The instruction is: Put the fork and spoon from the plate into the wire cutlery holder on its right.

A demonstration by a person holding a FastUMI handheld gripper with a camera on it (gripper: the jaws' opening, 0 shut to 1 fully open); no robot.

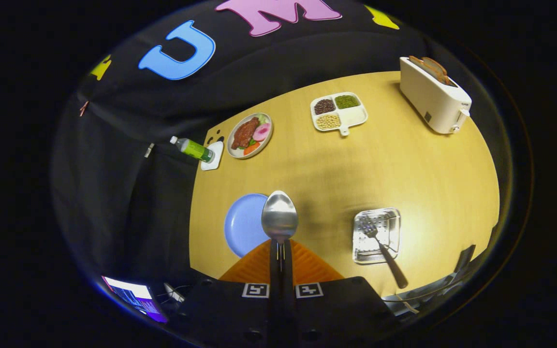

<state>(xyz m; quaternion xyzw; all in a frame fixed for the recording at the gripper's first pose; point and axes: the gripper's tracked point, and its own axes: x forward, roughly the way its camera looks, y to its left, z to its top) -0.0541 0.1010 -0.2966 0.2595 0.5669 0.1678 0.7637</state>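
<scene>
I see the gripper [281, 253] closed on the spoon [279, 218], both fingers pressed on its handle, bowl pointing ahead above the wooden table [404, 164]. The blue plate [243, 223] lies just left of the bowl. The fork [384, 249] stands in the wire cutlery holder [376, 234], well right.

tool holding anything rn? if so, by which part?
Yes: the tool is shut on the spoon, gripping its handle just below the bowl, which points ahead of the fingers. The fork already stands in the wire cutlery holder.
</scene>
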